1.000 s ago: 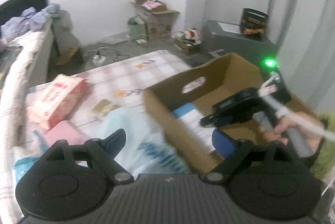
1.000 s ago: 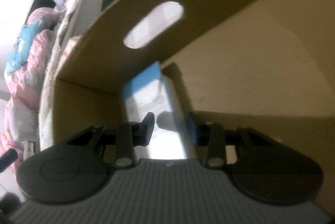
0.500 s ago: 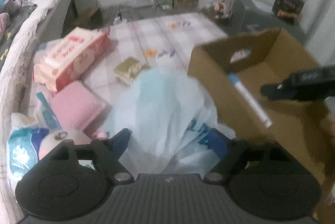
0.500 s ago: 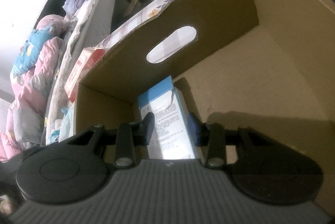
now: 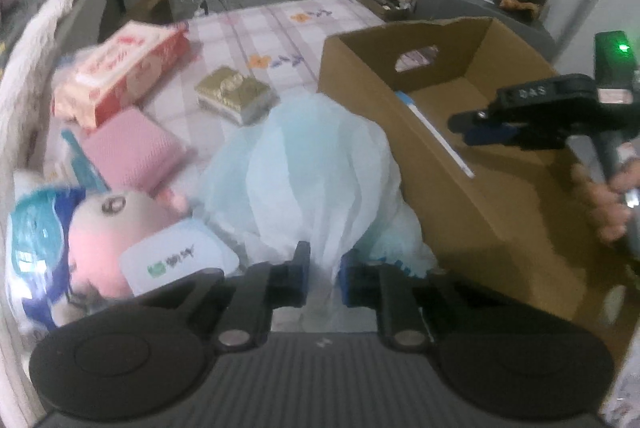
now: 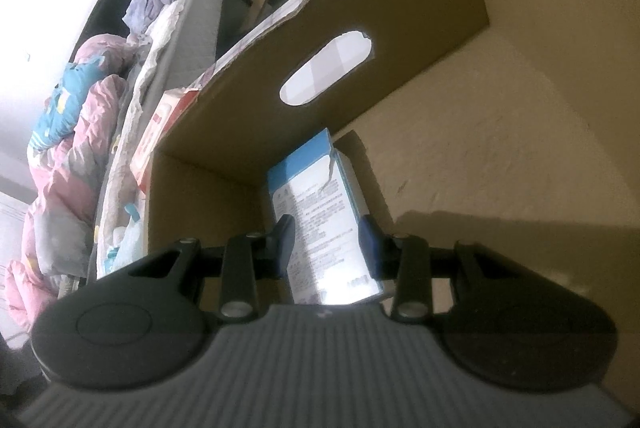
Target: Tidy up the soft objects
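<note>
Left claw (image 5: 323,274) pitched steeply downward, jaws just closed, pads pinching a fold of pale-blue bag (image 5: 304,163). Right claw (image 6: 326,248) angled downward, jaws narrowly parted either side of a blue-and-white pack (image 6: 320,211); contact unclear. A hand (image 5: 612,203) grips its handle.

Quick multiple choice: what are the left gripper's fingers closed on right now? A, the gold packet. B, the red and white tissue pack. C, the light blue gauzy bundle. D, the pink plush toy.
C: in the left wrist view the left gripper has just closed, and its fingers pinch a fold of the light blue gauzy bundle, beside the cardboard box.
</note>
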`<state>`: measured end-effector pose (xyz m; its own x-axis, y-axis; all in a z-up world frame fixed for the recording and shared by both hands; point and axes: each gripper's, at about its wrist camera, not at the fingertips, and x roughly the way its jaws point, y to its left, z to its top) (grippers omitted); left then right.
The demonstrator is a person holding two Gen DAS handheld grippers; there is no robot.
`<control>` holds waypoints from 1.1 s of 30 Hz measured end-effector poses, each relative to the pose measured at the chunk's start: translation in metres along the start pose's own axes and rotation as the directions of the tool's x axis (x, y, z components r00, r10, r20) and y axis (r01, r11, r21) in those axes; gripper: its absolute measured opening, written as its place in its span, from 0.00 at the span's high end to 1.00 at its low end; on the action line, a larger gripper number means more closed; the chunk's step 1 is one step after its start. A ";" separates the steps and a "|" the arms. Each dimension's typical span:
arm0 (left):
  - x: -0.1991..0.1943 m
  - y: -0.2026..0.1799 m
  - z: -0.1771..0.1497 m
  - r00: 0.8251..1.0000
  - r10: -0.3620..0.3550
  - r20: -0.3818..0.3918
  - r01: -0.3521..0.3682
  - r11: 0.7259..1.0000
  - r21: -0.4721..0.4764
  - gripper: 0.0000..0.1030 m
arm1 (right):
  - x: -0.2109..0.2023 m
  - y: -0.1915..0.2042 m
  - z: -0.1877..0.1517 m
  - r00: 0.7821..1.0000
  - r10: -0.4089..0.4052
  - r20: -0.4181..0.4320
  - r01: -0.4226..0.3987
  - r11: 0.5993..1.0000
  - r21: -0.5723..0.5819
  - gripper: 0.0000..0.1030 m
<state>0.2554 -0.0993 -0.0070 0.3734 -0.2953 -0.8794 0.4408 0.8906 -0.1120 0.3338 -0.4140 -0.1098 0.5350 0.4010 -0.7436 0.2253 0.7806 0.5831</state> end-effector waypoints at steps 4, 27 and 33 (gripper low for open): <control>-0.010 -0.001 -0.015 0.999 -0.046 -0.018 0.045 0.998 -0.051 0.85 | -0.001 0.002 -0.001 1.000 -0.004 0.000 0.004 1.000 -0.009 0.66; -0.111 0.024 -0.088 0.953 0.018 0.303 0.026 0.990 -0.140 0.18 | -0.119 0.087 -0.046 0.988 0.027 0.155 0.010 0.972 -0.236 0.57; -0.149 0.076 -0.140 0.909 0.166 0.383 -0.079 0.969 -0.233 0.12 | -0.148 0.145 -0.092 0.982 0.140 0.126 -0.086 0.928 -0.363 0.48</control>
<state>0.1192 0.0607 0.0508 0.7252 -0.2526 -0.6405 0.2075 0.9672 -0.1466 0.2125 -0.3160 0.0544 0.6595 0.4430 -0.6073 -0.1322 0.8637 0.4864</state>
